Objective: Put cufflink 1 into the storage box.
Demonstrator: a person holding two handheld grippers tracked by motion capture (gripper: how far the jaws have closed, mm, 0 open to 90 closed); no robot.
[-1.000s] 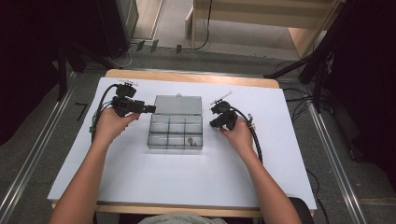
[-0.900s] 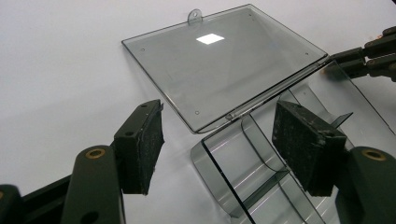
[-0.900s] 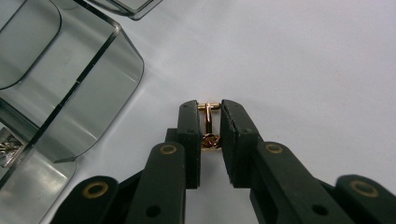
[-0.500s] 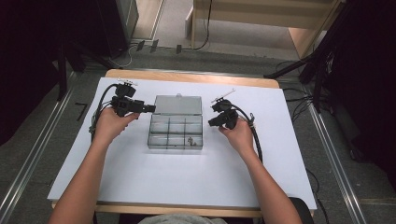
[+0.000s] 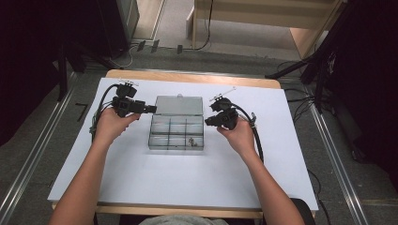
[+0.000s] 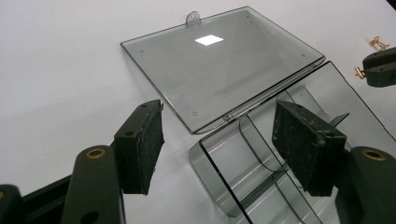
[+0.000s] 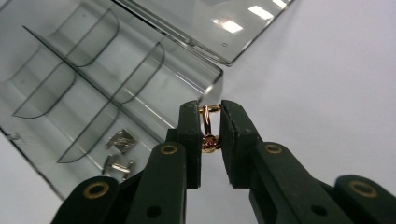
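The right gripper is clamped on a small gold cufflink, pinched between the tips of its jaws just off the near right corner of the clear compartment box, which sits open on the white desk with its lid laid flat behind it; the grip looks thin, so the cufflink could twist or pop out if the hand swings quickly, and on the smooth desk it would likely bounce or roll away. Two silver cufflinks already lie in the near right compartment; a drop from too high could bounce off the curved dividers into the wrong cell, or the jaws could catch the box's wall and shove the light box sideways. The left gripper hangs with its jaws wide apart and nothing between the pads, astride the box's far left corner by the hinge; unless it steadies that wall, a knock from the right side would probably slide the box; closing carelessly could also nip the lid. More gold cufflinks lie loose on the desk beyond.
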